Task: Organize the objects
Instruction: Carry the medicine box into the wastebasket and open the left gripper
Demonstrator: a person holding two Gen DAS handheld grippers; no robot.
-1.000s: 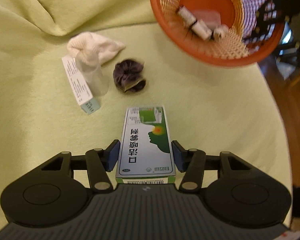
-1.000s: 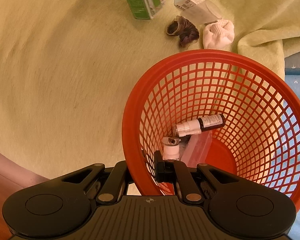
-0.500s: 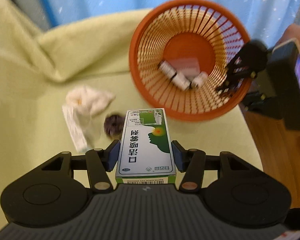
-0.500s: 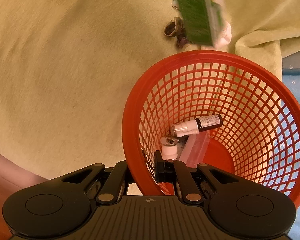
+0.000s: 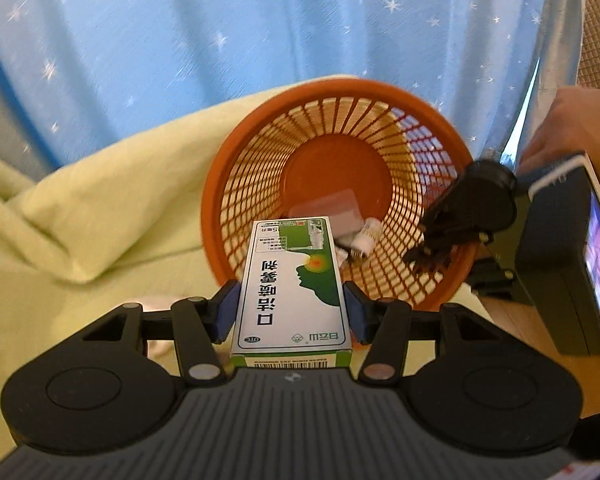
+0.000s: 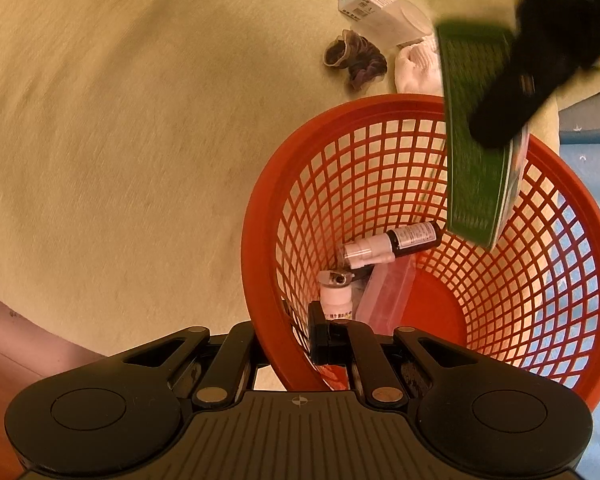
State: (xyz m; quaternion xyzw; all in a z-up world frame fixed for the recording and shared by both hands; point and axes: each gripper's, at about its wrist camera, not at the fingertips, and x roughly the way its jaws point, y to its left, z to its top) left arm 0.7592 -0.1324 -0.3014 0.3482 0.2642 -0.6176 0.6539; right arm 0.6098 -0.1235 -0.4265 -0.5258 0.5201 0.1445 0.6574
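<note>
My left gripper (image 5: 290,308) is shut on a green and white medicine box (image 5: 292,292) and holds it in the air at the mouth of the tilted orange basket (image 5: 236,184). In the right wrist view the box (image 6: 476,152) hangs over the basket (image 6: 260,220). My right gripper (image 6: 296,338) is shut on the basket's near rim and tips it. Inside lie a dark spray bottle (image 6: 392,242), a small white bottle (image 6: 336,290) and a clear packet (image 6: 384,292).
On the yellow-green cloth (image 6: 120,140) beyond the basket lie a purple scrunchie (image 6: 354,60), a white sock (image 6: 416,64) and a white box with a clear tube (image 6: 380,10). A blue starred curtain (image 5: 260,32) hangs behind. The table edge is at the lower left.
My left gripper lifted the medicine box off the cloth and carried it up to the basket's mouth. The right gripper kept its hold on the tilted basket.
</note>
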